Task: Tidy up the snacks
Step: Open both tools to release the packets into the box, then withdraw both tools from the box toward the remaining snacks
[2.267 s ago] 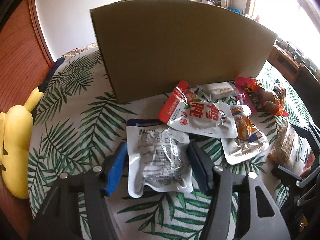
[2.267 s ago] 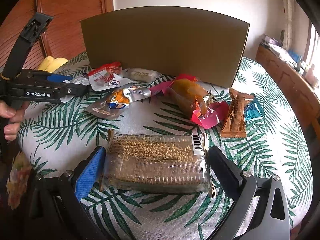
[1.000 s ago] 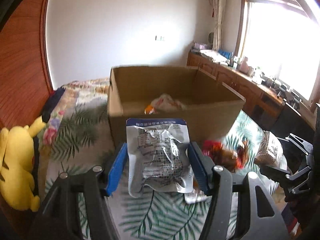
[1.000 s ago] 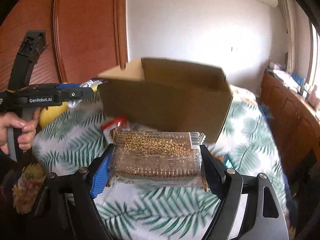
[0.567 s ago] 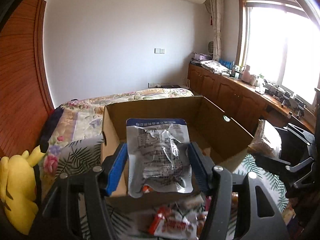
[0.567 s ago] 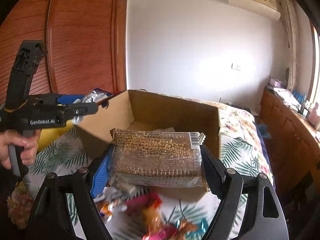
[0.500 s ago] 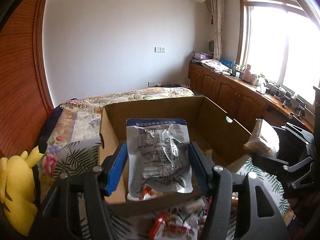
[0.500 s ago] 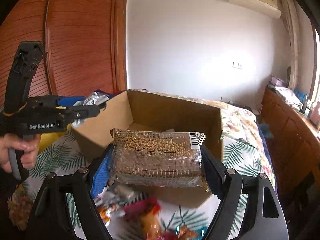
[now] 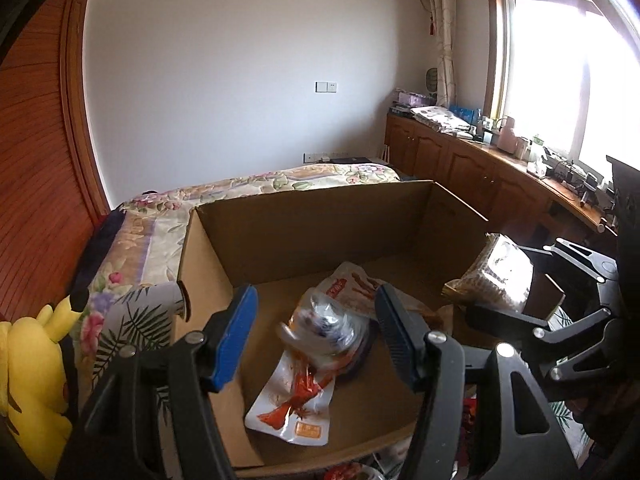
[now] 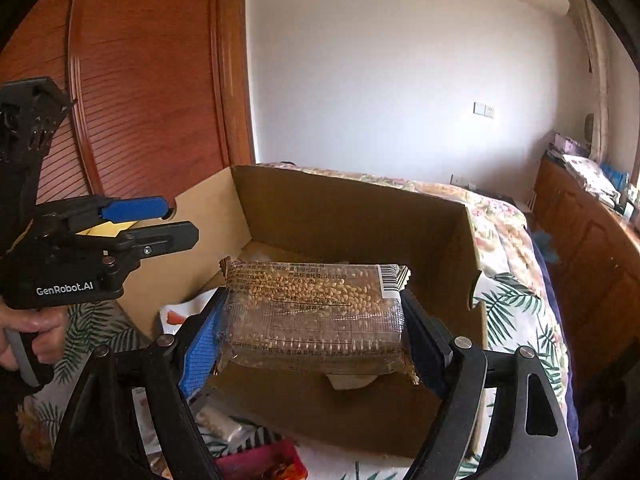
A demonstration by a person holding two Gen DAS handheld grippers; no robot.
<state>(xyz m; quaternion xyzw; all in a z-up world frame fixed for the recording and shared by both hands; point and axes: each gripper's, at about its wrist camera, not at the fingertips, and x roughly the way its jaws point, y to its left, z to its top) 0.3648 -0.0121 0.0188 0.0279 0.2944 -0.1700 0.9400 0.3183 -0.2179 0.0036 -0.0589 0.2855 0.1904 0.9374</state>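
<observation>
Black tool (image 9: 316, 334), blue pad, silver screws

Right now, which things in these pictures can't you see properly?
1. Silver pouch, left wrist view: motion-blurred, label unreadable.
2. Floor of the box, right wrist view: mostly hidden behind the seeded snack pack.
3. Pink wrapper, right wrist view: cut off by the bottom edge.

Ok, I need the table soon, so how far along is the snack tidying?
Partly done. A white-and-orange pouch already lies in the cardboard box, and a blurred silver pouch is inside it below the open left gripper, seemingly falling. The right gripper clamps a grain bar pack over the box, not yet released. A pink packet and other wrappers wait on the table.
</observation>
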